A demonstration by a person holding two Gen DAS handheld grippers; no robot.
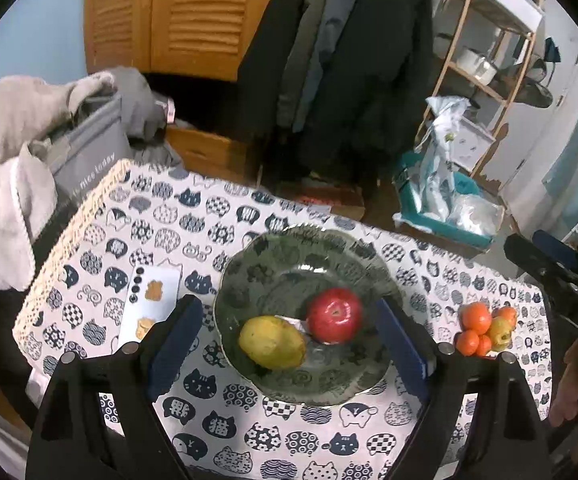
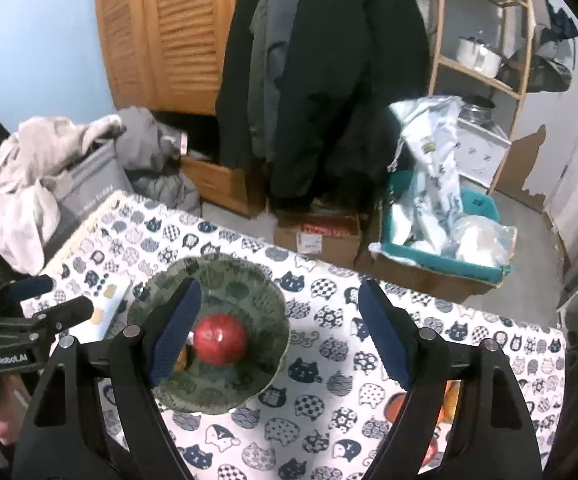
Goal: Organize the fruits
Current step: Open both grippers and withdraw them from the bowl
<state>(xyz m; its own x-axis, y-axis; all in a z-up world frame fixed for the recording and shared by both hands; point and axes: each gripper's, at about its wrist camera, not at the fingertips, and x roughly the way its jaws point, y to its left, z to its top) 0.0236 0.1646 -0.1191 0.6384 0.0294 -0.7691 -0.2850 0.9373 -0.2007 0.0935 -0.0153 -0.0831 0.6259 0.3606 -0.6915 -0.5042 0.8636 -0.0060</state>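
A green glass plate [image 1: 321,252] sits on the cat-print tablecloth [image 1: 249,420] and holds a red apple [image 1: 334,315] and a yellow-green mango [image 1: 271,342]. My left gripper [image 1: 289,320] hangs open above the plate with nothing between its fingers. To the right of the plate lies a pile of small oranges [image 1: 476,316] with a yellowish apple [image 1: 500,332]. In the right wrist view my right gripper [image 2: 279,320] is open and empty, above the cloth beside the plate [image 2: 245,288] and red apple [image 2: 220,339]. The oranges [image 2: 396,402] peek out behind its right finger.
A white phone [image 1: 151,304] lies left of the plate. A grey hamper with clothes [image 1: 41,152] stands past the table's left edge. Beyond the far edge are dark coats [image 1: 353,60], a cardboard box [image 2: 321,236], a teal bin with bags [image 2: 441,240] and a wooden shelf [image 1: 489,60].
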